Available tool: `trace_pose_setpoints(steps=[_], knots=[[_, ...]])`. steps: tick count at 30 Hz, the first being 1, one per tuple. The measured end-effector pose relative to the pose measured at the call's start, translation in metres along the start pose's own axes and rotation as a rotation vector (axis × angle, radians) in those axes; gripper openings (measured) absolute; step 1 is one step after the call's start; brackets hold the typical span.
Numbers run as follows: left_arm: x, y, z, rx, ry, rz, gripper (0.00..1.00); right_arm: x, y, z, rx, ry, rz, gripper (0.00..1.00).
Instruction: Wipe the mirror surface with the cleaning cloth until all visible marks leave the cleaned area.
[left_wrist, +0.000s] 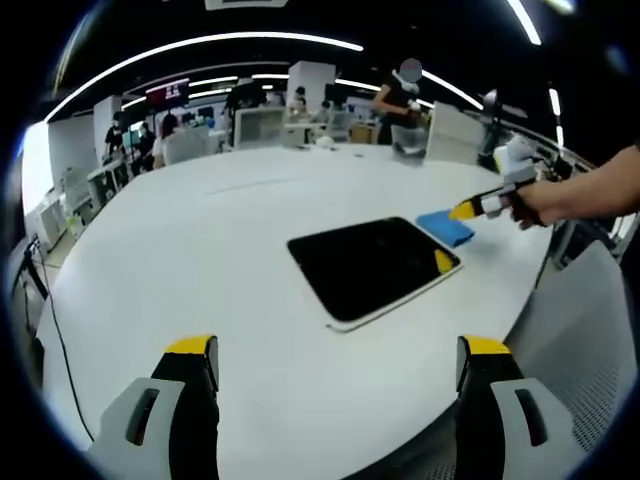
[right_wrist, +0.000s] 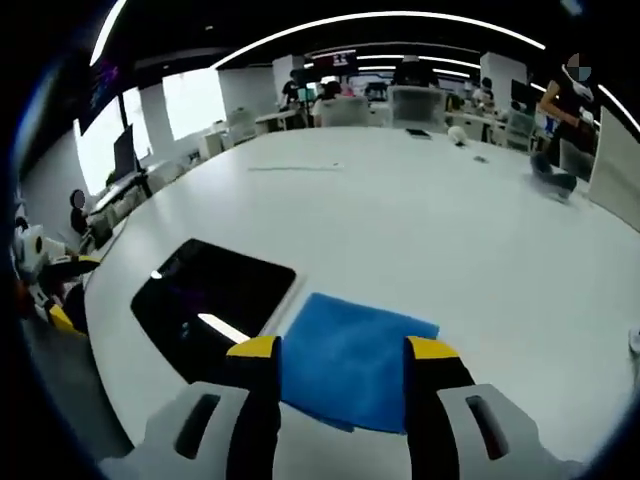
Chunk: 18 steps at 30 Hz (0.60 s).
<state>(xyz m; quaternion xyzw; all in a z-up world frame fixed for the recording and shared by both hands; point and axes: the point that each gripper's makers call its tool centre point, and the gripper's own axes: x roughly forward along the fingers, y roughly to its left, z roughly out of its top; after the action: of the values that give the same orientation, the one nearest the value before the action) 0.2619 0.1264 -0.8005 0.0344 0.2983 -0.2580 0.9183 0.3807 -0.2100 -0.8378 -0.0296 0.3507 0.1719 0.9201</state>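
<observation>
Your right gripper (right_wrist: 340, 358) hovers with jaws apart over the folded blue cleaning cloth (right_wrist: 356, 368), beside the dark rectangular mirror (right_wrist: 212, 300) on the white table (right_wrist: 400, 220). Your left gripper (left_wrist: 335, 362) waits released. Next, I judge: lower and pinch the cloth.

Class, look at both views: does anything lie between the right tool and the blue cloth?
Nothing visible does. The right tool is open directly over the blue cloth, which lies flat on the table beside the mirror.

No readable text (screens blurred).
</observation>
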Motion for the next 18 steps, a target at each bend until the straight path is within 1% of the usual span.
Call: trace_pose_setpoints(steps=[2,6,7,9,10,13,14,18], knots=[[0.001,-0.001,-0.002,0.006,0.009,-0.007,1.0,0.004,0.001,-0.002,0.007,0.004,0.002,0.43],[0.001,-0.003,-0.001,0.014,0.008,-0.013,1.0,0.013,0.004,-0.004,0.023,0.015,0.002,0.41],[0.001,-0.002,-0.001,0.01,0.008,-0.011,1.0,0.014,0.004,-0.005,0.026,0.02,-0.001,0.39],[0.001,-0.003,-0.001,0.009,0.008,-0.013,1.0,0.015,0.004,-0.007,0.038,0.026,-0.008,0.32],[0.002,-0.003,-0.001,0.014,0.011,-0.016,1.0,0.016,0.003,-0.009,0.038,0.033,-0.019,0.31],[0.002,-0.004,-0.002,0.016,0.012,-0.019,1.0,0.018,0.005,-0.011,0.028,0.035,-0.026,0.32],[0.002,-0.004,-0.002,0.016,0.013,-0.019,1.0,0.019,0.004,-0.011,0.011,0.036,-0.037,0.31],[0.002,-0.005,-0.002,0.018,0.015,-0.024,1.0,0.019,0.001,-0.012,-0.036,0.041,-0.081,0.26]])
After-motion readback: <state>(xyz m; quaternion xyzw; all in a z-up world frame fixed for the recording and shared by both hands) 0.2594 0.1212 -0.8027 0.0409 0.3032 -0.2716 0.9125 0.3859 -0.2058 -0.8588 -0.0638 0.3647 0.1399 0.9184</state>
